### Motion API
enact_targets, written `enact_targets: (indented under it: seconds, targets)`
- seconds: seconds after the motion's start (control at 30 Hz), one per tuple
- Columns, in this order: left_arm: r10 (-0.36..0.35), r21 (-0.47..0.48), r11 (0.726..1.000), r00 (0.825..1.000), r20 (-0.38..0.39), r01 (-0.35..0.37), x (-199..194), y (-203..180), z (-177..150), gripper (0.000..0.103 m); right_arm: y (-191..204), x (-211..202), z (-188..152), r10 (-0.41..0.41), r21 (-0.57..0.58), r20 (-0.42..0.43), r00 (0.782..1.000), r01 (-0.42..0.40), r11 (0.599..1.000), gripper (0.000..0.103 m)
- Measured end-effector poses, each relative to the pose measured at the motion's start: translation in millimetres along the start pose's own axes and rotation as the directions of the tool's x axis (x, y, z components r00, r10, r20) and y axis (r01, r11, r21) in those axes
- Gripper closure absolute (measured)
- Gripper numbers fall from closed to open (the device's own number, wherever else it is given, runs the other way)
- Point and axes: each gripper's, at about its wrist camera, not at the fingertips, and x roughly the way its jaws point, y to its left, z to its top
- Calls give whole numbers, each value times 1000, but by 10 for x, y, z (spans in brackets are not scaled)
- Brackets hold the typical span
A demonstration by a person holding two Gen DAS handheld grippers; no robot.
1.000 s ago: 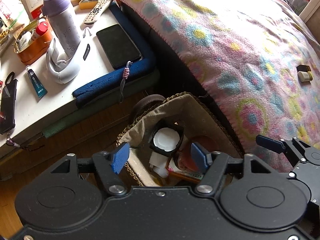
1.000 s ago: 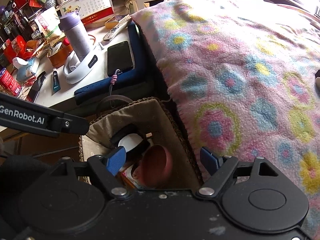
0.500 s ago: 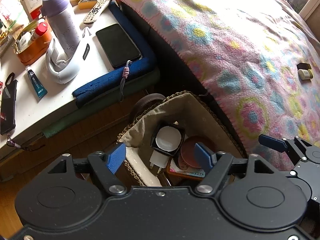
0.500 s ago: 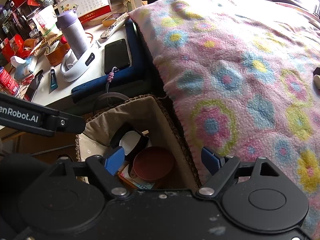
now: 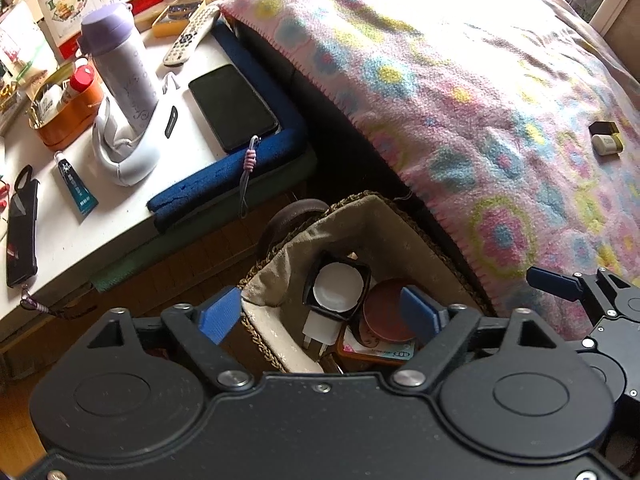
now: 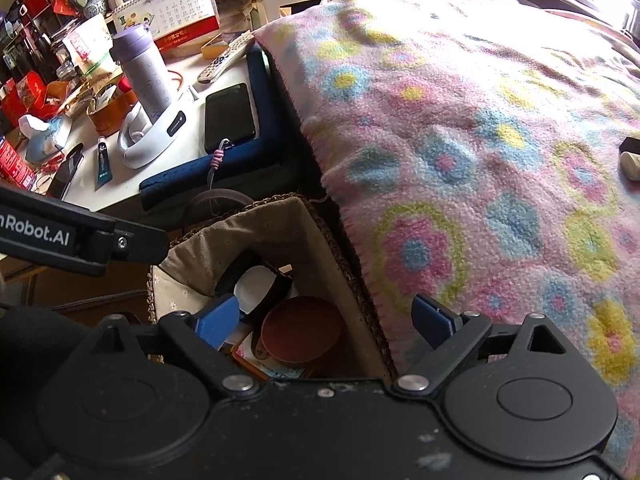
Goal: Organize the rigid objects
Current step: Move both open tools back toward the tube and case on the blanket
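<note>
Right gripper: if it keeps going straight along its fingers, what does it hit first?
Probably the round brown lid lying in the lined basket. The right gripper, open and empty, hangs over it; depth is unclear.

The left gripper's black arm reads "nRobot.AI"; calendar shows "01".

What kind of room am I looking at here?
Most likely a lived-in bedroom at home: a flowered fleece blanket covers what looks like a bed, beside a cluttered side table with a phone, a remote control and a desk calendar.
</note>
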Motion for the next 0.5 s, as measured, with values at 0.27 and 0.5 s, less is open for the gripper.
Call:
enact_targets:
  seconds: [0.27, 0.5]
  targets:
    - [11, 51, 999, 998, 68, -14, -105, -80, 5, 13, -7, -33, 0, -32, 5, 15, 999, 32, 999, 2]
    - [9, 75, 997, 994, 109, -17, -178, -129, 0, 13, 3, -45, -7, -77, -13, 10, 997, 77, 997, 1]
